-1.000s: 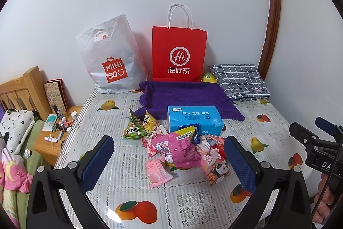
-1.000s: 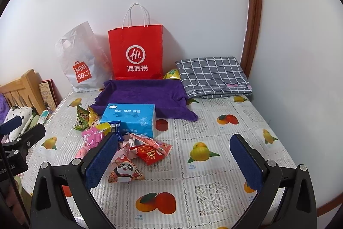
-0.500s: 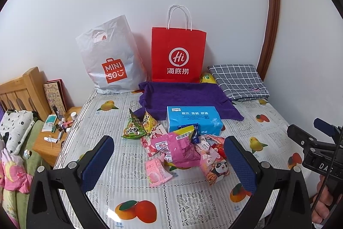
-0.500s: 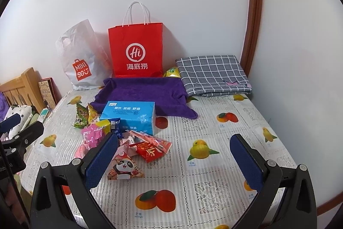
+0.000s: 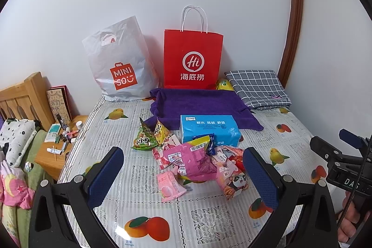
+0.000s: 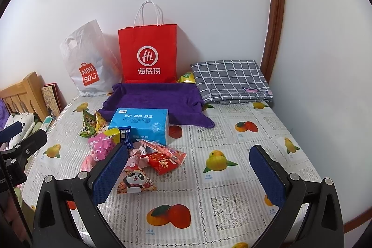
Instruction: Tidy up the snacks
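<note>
A pile of snack packets lies mid-table: a big pink packet (image 5: 193, 159), a green one (image 5: 143, 140), a panda packet (image 5: 234, 185) (image 6: 134, 179), a red one (image 6: 162, 160) and a small peach packet (image 5: 169, 185). My left gripper (image 5: 183, 174) is open and empty, hovering just before the pile. My right gripper (image 6: 188, 174) is open and empty, to the right of the pile. A red paper bag (image 5: 193, 59) (image 6: 147, 54) and a white MINISO bag (image 5: 121, 62) (image 6: 89, 64) stand against the wall.
A blue tissue pack (image 5: 209, 129) (image 6: 139, 123) lies behind the snacks on a purple towel (image 5: 200, 106). A folded checked cloth (image 5: 258, 87) sits at the back right. The table (image 5: 139, 201) has a fruit-print cover. A bedside stand (image 5: 55, 150) and bed lie left.
Both grippers have eased slightly forward and down toward the table; the snacks have not moved.
</note>
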{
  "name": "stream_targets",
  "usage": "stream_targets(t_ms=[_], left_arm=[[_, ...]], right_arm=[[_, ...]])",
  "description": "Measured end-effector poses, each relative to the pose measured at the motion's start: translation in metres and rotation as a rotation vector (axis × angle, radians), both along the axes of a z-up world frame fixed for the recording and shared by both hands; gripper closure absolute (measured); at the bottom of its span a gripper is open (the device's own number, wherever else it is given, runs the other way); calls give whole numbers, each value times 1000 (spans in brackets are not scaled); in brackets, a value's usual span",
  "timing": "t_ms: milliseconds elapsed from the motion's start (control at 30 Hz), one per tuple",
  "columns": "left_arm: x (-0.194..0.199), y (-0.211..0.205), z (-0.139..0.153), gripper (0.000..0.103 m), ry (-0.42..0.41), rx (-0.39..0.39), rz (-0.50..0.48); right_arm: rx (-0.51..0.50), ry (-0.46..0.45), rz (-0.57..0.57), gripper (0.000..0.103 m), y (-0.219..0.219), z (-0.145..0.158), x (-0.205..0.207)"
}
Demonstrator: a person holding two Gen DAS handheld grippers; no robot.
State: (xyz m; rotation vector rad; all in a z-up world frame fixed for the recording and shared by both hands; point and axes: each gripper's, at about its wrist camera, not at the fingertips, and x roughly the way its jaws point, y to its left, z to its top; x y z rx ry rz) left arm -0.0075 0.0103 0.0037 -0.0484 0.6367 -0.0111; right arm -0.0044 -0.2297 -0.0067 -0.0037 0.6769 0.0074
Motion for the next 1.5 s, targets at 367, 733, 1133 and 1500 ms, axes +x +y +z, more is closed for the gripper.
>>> stream_targets(t_ms=[367, 733, 1133, 1500], left_arm=[[-1, 0, -1, 0, 0, -1, 0], [-3, 0, -3, 0, 0, -6, -3], [-5, -3, -8, 0, 1, -13, -11], [0, 6, -18, 0, 13, -32, 2]], right_arm=[[-2, -6, 8, 0, 3, 2, -3], [2, -6, 14, 0, 4, 2, -5], [4, -4, 20, 0, 7, 0, -4], [-5, 2, 40, 0, 12, -10, -6]])
